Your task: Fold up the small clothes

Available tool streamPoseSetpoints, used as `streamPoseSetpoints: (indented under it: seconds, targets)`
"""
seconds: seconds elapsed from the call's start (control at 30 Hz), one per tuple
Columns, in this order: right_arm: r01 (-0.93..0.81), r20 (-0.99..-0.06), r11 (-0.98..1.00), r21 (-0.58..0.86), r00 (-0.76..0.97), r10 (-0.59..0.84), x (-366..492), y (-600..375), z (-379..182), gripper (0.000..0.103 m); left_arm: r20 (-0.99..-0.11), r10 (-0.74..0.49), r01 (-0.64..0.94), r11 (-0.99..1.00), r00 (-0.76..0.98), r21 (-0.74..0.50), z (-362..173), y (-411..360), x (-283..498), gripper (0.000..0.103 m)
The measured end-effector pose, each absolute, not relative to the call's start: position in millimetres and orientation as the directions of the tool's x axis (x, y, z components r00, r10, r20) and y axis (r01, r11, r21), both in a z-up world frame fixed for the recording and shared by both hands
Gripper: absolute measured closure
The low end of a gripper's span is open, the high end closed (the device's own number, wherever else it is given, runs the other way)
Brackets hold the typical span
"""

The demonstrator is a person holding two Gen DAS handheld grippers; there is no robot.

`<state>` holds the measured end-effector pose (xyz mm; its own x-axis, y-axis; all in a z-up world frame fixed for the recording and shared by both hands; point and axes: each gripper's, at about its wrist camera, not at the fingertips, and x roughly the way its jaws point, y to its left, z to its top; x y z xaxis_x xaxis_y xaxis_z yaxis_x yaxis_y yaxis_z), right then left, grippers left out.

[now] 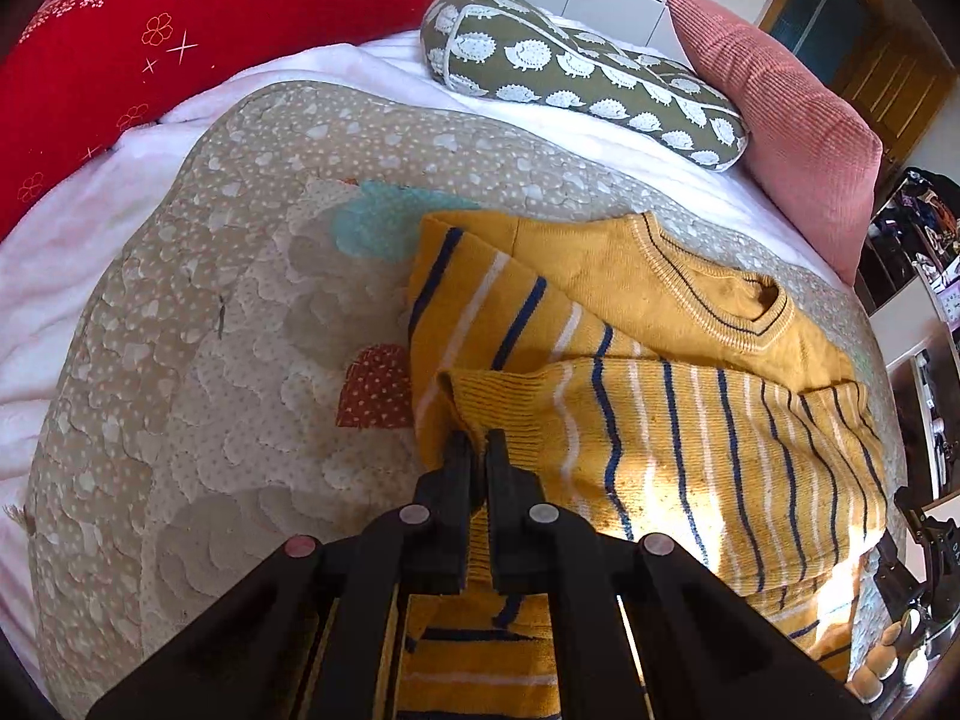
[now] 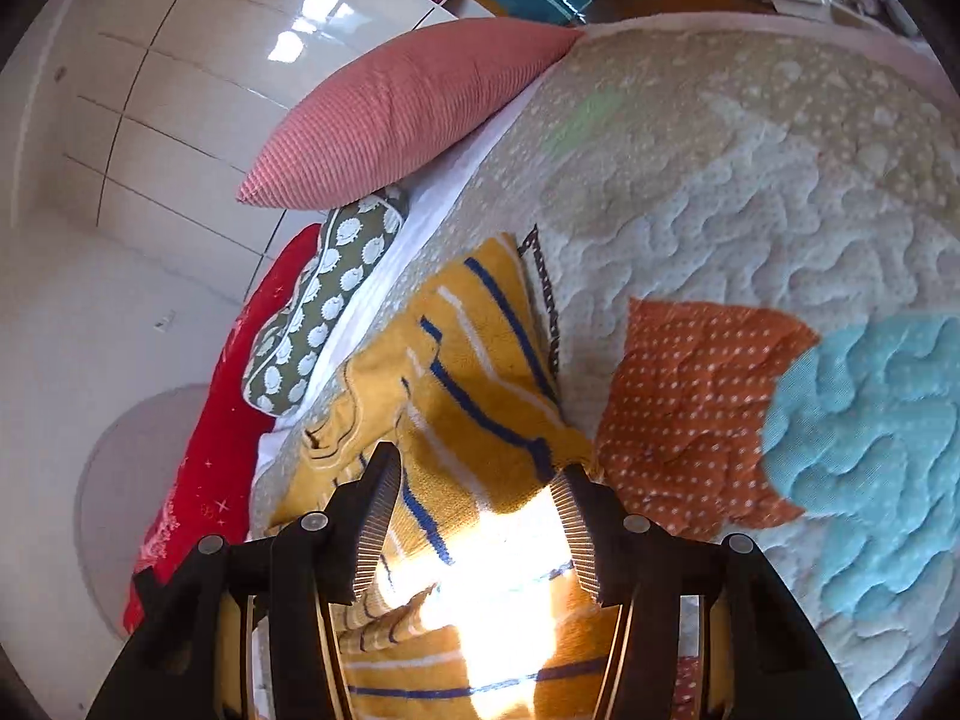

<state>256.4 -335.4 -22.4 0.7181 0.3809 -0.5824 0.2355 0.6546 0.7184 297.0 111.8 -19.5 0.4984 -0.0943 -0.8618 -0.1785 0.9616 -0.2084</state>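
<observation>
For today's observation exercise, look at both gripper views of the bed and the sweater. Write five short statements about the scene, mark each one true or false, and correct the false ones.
1. The left gripper is shut on the yellow striped sweater. True.
2. The right gripper is pinching the sweater's sleeve. False: its jaws stand open above the sweater, holding nothing.
3. The hedgehog-print pillow lies between the red pillow and the pink cushion. True.
4. The sweater has green stripes. False: they are navy and white.
5. The sweater lies on bare floor. False: it lies on the quilted mat.
</observation>
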Motion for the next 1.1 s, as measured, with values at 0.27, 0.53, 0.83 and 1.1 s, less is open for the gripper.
streamPoseSetpoints:
  seconds: [0.27,0.53,0.83,1.1]
  targets:
    - [0.33,-0.647,0.669,0.666,0.701,0.299,240.4,-372.2,-33.2,0.048,-0.856,-0.113,-0.165,0.96,0.505,-0.225,-13.8,120.9,286.5,0.096]
    - [0.029,-0.718,0.938,0.346,0.651,0.245,229.8,-303.9,5.8,0.048,-0.791,-0.14,-0.117,0.959,0.596,-0.258,27.4,126.0,229.5,0.072]
    - [-0.043,-0.79,0.999,-0.014,0.613,0.015,269.8,-238.9,-16.5,0.044,-0.868,-0.012,-0.108,0.991,0.497,-0.075,-16.9,72.6,280.5,0.071]
    - [0.267,-0.768,0.904,0.334,0.633,0.096,260.1,-328.4,-23.1,0.035,-0.861,-0.01,-0.097,0.993,0.509,-0.069,-21.8,72.8,279.0,0.071]
